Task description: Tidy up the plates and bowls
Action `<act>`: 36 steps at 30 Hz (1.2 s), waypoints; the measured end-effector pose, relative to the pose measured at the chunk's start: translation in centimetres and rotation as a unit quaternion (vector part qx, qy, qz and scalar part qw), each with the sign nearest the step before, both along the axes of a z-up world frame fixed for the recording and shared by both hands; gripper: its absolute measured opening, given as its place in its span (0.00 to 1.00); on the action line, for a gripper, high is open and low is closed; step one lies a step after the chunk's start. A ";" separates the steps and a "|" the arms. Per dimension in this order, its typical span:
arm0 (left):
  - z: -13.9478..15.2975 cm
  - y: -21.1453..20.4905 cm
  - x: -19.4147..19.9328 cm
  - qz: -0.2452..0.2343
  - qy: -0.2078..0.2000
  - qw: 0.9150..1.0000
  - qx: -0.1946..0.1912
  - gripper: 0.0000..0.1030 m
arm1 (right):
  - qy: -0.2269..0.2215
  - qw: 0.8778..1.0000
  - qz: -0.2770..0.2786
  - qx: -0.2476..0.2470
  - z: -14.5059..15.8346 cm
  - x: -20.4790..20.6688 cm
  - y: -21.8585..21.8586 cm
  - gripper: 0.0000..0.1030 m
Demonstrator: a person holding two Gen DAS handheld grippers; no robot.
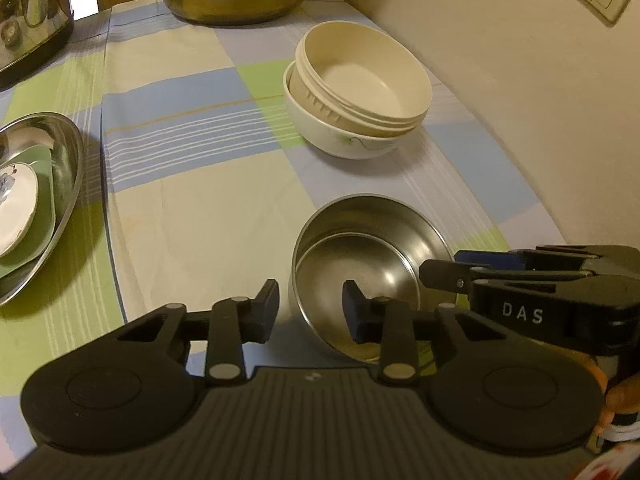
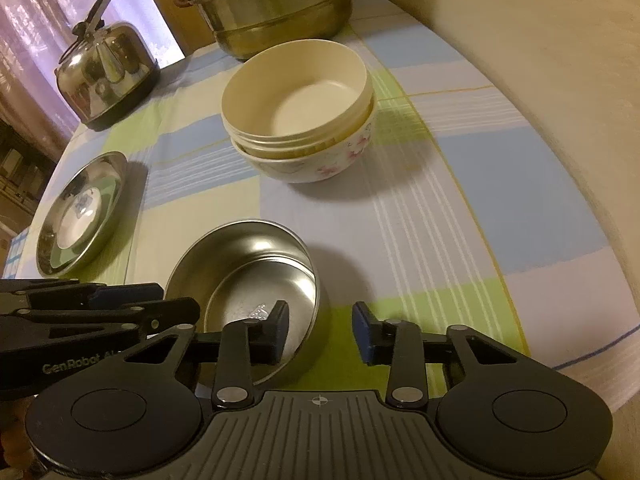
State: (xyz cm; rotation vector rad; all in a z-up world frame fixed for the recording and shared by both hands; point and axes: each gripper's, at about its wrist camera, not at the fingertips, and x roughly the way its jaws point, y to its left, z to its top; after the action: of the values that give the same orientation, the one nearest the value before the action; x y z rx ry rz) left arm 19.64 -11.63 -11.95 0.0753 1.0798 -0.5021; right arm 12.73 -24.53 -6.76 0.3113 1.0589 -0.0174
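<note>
A steel bowl point(image 1: 372, 256) stands on the checked tablecloth, close in front of both grippers; it also shows in the right wrist view point(image 2: 248, 276). My left gripper point(image 1: 310, 312) is open, its jaws either side of the bowl's left rim. My right gripper point(image 2: 320, 332) is open, its jaws either side of the bowl's right rim, and it shows at the right of the left wrist view point(image 1: 444, 272). A cream bowl point(image 1: 360, 76) sits nested in a white flowered bowl point(image 1: 344, 140) further back. A steel plate point(image 1: 64, 208) at the left holds a green plate and a small white dish.
A large brass-coloured steamer pot point(image 2: 272, 12) stands at the back. A steel kettle point(image 2: 104, 72) stands at the back left. A wall point(image 1: 520, 100) runs along the table's right side. The left gripper shows at the left of the right wrist view point(image 2: 120, 312).
</note>
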 end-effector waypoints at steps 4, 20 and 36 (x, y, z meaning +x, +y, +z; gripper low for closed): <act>-0.5 -0.3 0.4 0.004 0.006 1.000 0.003 0.22 | 0.005 1.000 -0.002 0.000 -0.5 0.3 -0.1 0.25; 0.4 0.0 0.2 -0.001 0.007 1.000 0.000 0.11 | 0.008 1.000 0.006 0.008 0.3 0.6 -0.1 0.08; 7.0 0.5 -0.2 -0.004 -0.053 0.998 -0.029 0.11 | -0.030 0.999 0.016 0.023 6.8 0.9 -0.8 0.08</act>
State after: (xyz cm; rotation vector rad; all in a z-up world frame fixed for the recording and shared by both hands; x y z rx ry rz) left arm 19.39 -11.10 -4.92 0.0544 0.9613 -0.5297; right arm 13.59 -25.32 0.02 0.3345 1.0056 0.0447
